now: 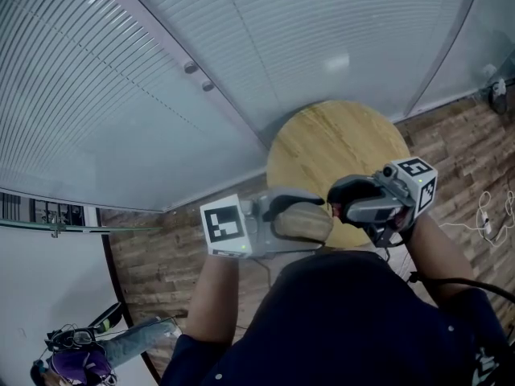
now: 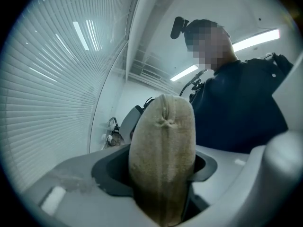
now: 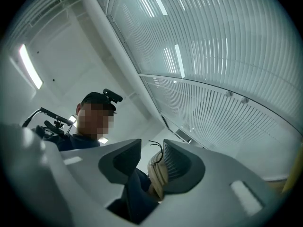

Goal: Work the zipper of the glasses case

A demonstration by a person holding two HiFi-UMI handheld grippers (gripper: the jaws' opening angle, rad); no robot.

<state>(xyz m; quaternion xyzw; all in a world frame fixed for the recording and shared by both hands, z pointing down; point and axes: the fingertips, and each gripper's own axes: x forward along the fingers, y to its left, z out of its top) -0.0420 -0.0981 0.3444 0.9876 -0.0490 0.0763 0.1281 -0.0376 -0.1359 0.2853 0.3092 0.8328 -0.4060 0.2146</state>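
Left gripper: clamped on the glasses case. Both pads press its tan fabric sides, and the rounded end sticks out past the jaws. A seam line runs along the middle of the case facing the camera, with a small pucker near the tip. Can't tell whether the zipper is open or closed there.

Right gripper: jaws partly spread, not pinching. The other end of the case sits between them, against the ribbed pad on the right of that view. There is a clear gap to the opposite pad. A thin black cord curls up from that end, between the jaws, and neither pad touches it.

Head view: the case is off the bench, held in the air over the bench's near edge. The left gripper holds it roughly level. The right gripper meets the case over the same edge and tilts upward.
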